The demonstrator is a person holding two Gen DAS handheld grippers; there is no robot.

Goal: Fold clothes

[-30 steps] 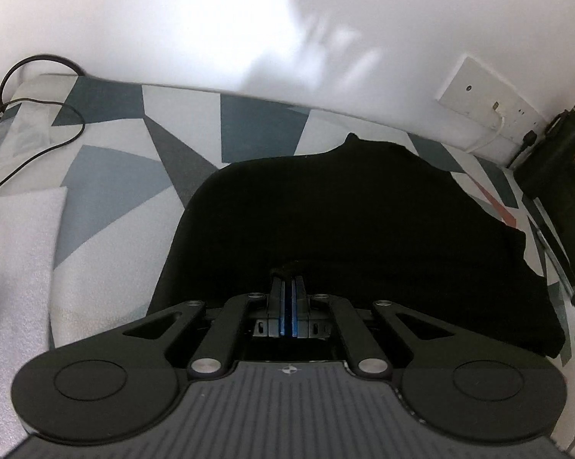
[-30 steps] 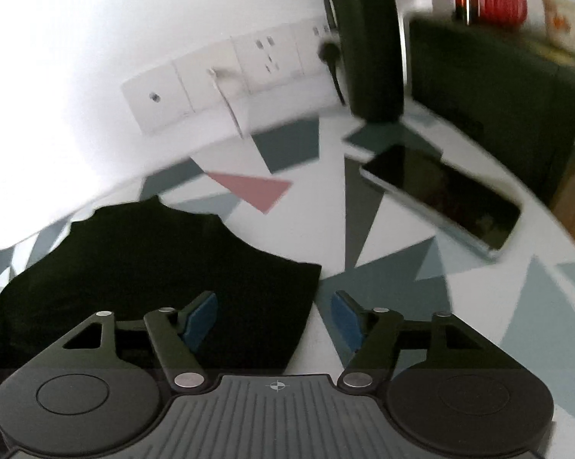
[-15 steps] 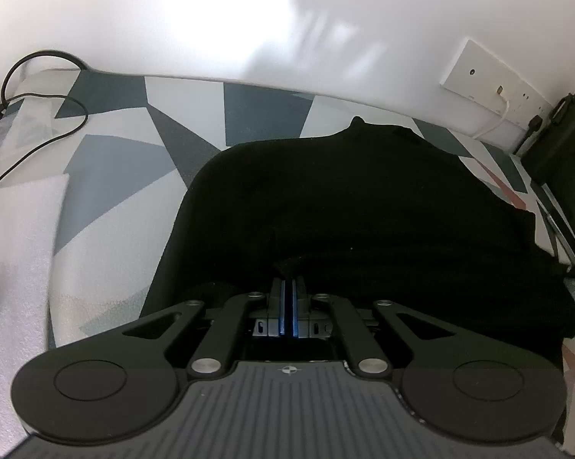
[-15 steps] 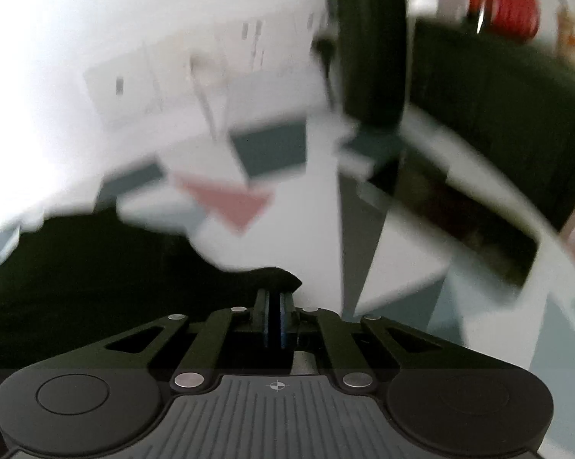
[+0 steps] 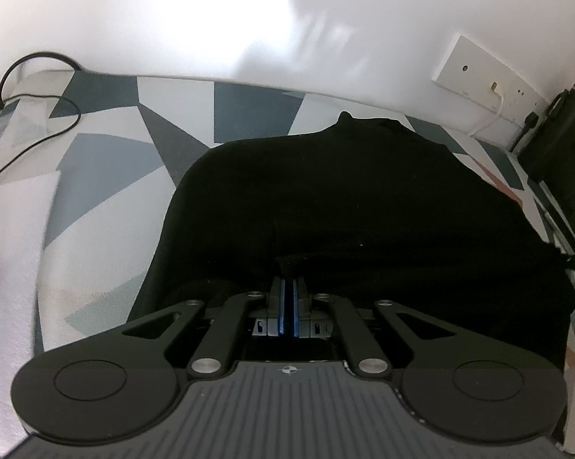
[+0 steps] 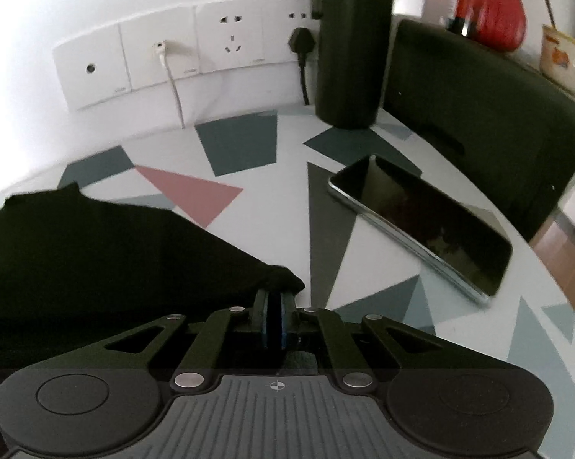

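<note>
Where both tools pinch: limp black garment (image 5: pixel 364 199).

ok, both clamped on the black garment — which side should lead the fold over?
Probably the right hand-held gripper: it pinches a free corner of the black garment with bare tablecloth beside it. The left hand-held gripper grips mid-edge, better suited as the anchor.
</note>
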